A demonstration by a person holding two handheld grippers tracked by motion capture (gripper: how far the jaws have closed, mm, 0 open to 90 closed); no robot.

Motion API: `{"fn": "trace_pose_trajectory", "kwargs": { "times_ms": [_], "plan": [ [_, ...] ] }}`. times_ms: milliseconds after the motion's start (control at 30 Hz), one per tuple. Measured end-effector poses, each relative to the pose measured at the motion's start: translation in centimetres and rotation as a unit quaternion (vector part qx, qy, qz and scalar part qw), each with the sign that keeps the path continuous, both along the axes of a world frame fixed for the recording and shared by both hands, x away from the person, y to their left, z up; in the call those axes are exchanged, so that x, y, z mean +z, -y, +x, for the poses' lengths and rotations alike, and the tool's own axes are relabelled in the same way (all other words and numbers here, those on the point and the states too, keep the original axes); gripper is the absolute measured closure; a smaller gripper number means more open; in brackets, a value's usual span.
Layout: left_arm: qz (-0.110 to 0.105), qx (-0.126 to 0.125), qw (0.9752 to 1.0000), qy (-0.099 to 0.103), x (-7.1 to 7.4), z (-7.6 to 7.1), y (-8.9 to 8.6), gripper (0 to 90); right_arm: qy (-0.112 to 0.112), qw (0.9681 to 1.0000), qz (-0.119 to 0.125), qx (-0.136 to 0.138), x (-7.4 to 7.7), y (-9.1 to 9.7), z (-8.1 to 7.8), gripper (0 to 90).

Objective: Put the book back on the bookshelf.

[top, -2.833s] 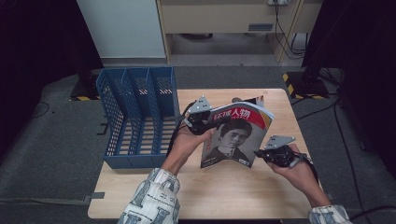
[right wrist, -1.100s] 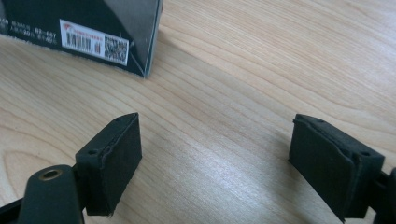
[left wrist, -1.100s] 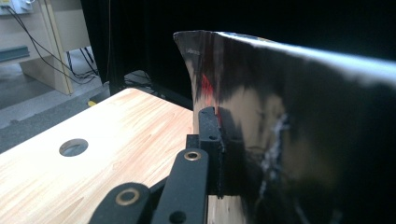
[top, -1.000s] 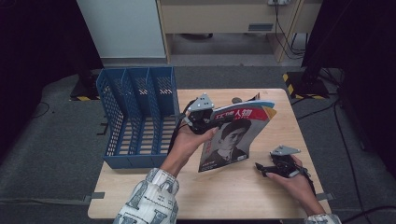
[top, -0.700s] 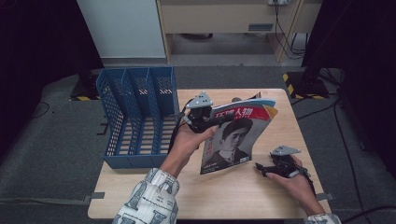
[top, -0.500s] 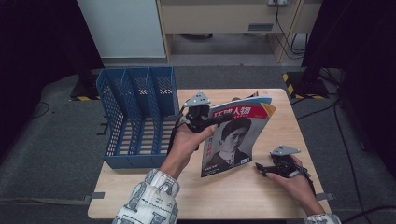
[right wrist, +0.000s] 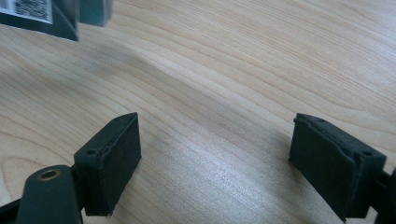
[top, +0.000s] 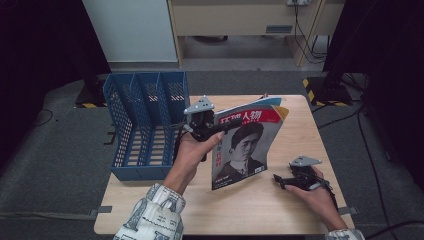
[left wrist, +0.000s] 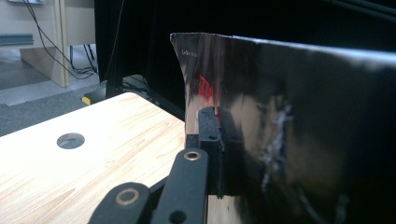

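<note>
The left gripper has its black fingers clamped on the top edge of a glossy magazine with a red title band and a black-and-white portrait on its cover, which stands upright on its lower edge on the pale wooden bench, near the middle and just to the right of a blue perforated plastic file rack with three slots. The right gripper rests low over the bench at the right, well apart from the magazine, with its fingers spread wide and nothing between them. The left gripper view shows the pinch up close: one finger pressed flat against the shiny dark cover, and a round hole in the bench beyond. The right gripper view shows bare wood grain between the two pads, with a corner of the magazine at the top left. The high view gives the cover's face and the rack.
</note>
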State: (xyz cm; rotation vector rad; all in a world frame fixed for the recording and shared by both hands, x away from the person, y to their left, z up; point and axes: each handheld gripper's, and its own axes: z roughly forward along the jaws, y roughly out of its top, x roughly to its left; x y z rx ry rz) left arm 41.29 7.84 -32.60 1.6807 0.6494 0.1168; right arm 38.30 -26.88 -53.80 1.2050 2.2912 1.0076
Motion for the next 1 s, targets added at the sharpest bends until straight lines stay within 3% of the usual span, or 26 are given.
{"fn": "trace_pose_trajectory", "kwargs": {
  "times_ms": [267, 667, 1000],
  "plan": [
    [-0.009, 0.012, 0.9998, -0.015, 0.3, -0.2, -1.3, 86.5, -0.001, 1.0000, 0.001, -0.001, 0.0, 0.0, 0.0, 16.7],
    [-0.012, 0.027, 0.9995, -0.010, 0.6, -1.0, -3.1, 86.5, 0.001, 1.0000, -0.002, -0.002, 0.0, 0.0, 0.0, 16.7],
    [-0.021, 0.045, 0.9987, -0.006, 2.5, -1.1, -5.3, 86.5, 0.001, 1.0000, -0.002, -0.002, 0.0, 0.0, 0.1, 16.7]
  ]
}}
